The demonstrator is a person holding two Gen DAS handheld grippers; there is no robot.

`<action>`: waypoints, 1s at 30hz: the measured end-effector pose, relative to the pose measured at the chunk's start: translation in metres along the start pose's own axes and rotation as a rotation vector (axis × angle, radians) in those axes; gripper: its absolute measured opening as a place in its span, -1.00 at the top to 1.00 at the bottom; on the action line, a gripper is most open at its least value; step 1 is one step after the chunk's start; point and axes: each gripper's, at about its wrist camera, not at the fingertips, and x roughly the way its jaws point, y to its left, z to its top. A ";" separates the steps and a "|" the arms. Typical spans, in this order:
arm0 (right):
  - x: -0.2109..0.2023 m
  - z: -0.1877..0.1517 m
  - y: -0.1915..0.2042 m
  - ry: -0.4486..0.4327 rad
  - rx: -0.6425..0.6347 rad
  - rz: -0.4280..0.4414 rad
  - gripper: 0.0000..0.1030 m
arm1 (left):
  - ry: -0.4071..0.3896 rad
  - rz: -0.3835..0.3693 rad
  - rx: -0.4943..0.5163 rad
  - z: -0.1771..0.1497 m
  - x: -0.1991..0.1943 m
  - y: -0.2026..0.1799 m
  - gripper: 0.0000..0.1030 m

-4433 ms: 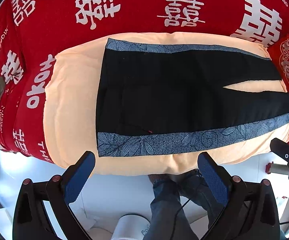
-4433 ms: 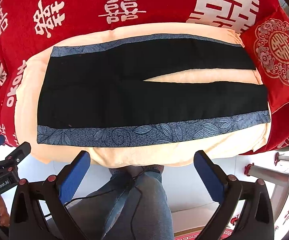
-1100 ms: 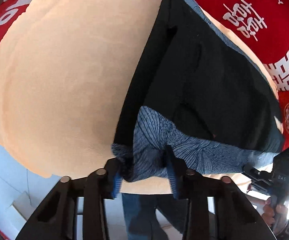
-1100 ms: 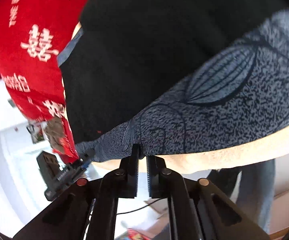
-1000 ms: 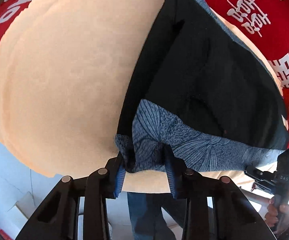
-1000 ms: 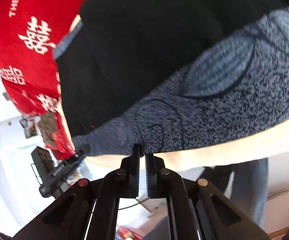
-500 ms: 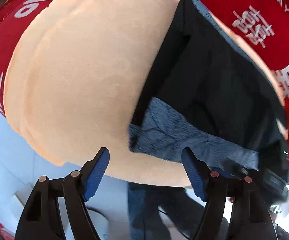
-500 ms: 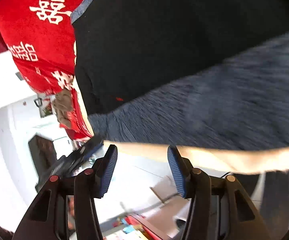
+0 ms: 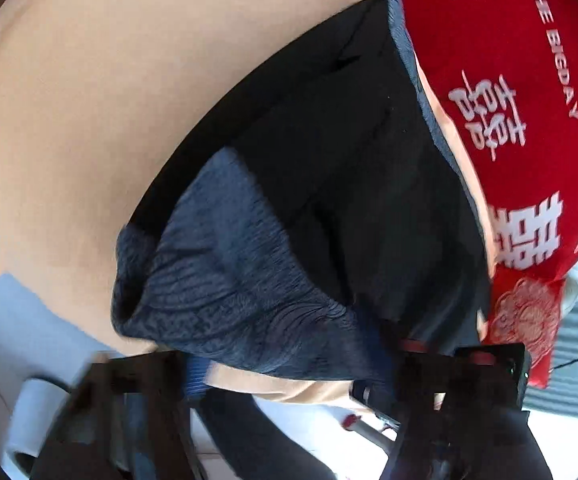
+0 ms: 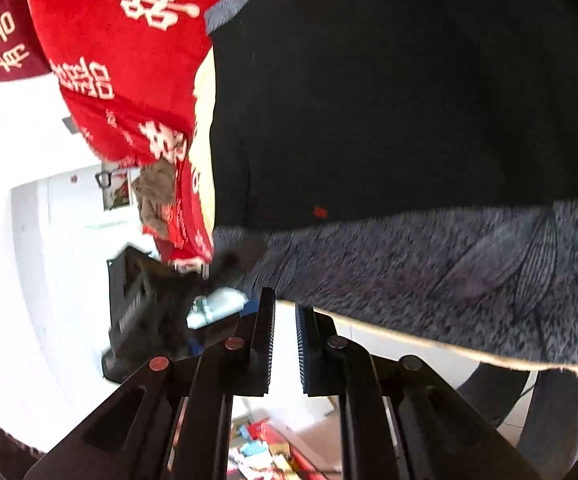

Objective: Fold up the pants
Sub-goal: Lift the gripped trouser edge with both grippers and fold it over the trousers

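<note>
My right gripper (image 10: 285, 312) hangs just off the bed's near edge, its jaws a narrow gap apart with nothing between them. My left gripper (image 9: 289, 368) is motion-blurred, so I cannot tell how wide it stands. The black pants (image 9: 329, 168) lie on the peach blanket (image 9: 89, 100) over a red bedspread (image 9: 529, 80), the blue patterned side stripe (image 10: 449, 272) nearest me and rumpled at the waist corner.

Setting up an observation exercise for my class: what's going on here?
A person with two handheld grippers is folding black pants on a peach blanket. The left gripper looks open around the bunched patterned corner, though blurred. The right gripper is nearly closed at the patterned edge; a grip can't be confirmed.
</note>
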 end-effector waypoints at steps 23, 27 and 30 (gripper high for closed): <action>-0.134 -0.041 -0.129 -0.421 0.419 0.104 0.83 | 0.123 0.076 0.171 0.005 0.016 0.008 0.44; -0.154 -0.030 -0.073 -0.410 0.294 -0.028 0.88 | 0.068 0.047 0.176 0.006 -0.010 -0.004 0.60; -0.169 -0.017 -0.034 -0.389 0.193 -0.076 0.88 | 0.025 0.016 0.193 0.013 -0.033 -0.025 0.59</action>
